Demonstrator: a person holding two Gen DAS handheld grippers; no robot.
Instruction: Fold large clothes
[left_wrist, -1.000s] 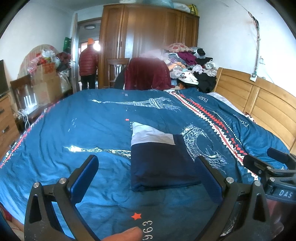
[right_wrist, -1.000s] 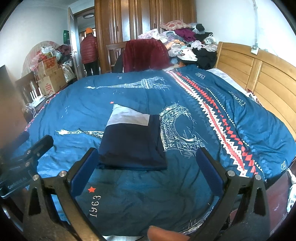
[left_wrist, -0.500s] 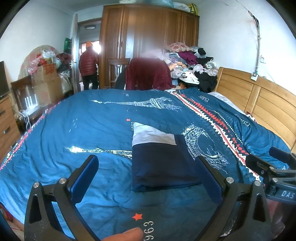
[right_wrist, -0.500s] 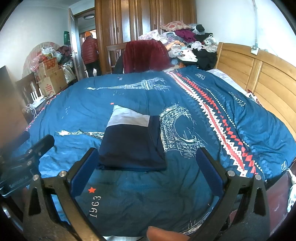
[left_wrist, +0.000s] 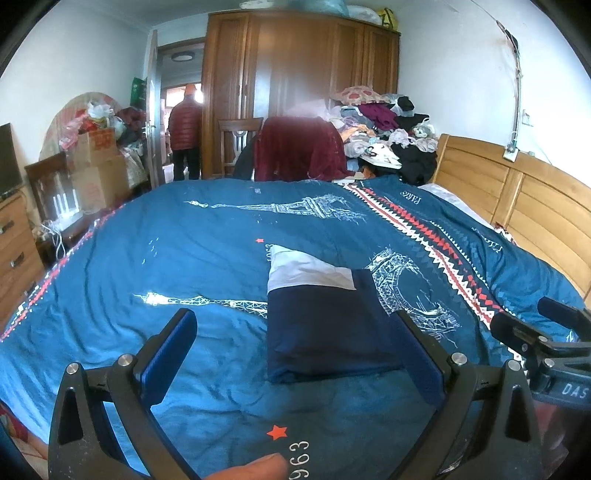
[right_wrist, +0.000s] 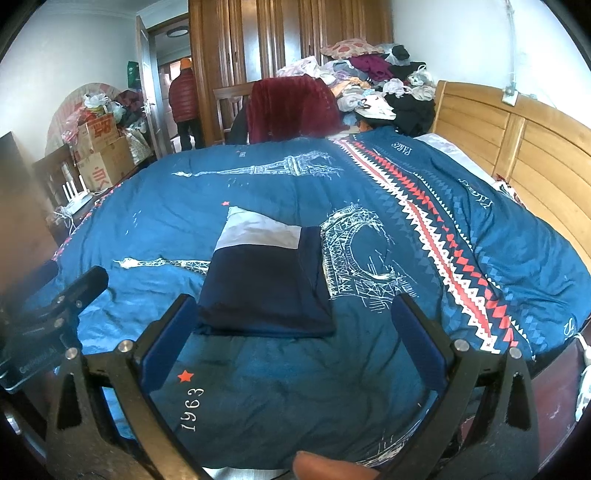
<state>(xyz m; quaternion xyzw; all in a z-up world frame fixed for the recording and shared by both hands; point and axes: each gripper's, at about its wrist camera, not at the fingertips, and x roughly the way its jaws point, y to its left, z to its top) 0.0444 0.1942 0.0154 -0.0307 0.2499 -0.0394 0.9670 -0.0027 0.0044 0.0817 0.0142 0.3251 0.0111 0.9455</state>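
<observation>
A folded garment (left_wrist: 325, 317) (right_wrist: 266, 280), navy with a pale grey band at its far end, lies flat on the blue Eiffel-tower quilt (left_wrist: 184, 243) (right_wrist: 369, 350). My left gripper (left_wrist: 295, 345) hovers open just short of the garment's near edge, nothing between its blue pads. My right gripper (right_wrist: 291, 325) is open too, its pads flanking the garment's near edge without touching it. Each gripper shows at the side of the other's view. A fingertip shows at the bottom of both views.
A wooden headboard (left_wrist: 535, 206) runs along the right. Behind the bed stand a wardrobe (left_wrist: 295, 81), a chair draped in maroon cloth (left_wrist: 299, 147) and a clothes heap (left_wrist: 384, 129). Boxes (left_wrist: 96, 162) and a dresser (left_wrist: 14, 251) line the left. A person (left_wrist: 184, 125) stands in the doorway.
Both views have shifted only slightly. The garment stays folded and untouched, and both grippers remain open. The person in the doorway has turned and shifted a little.
</observation>
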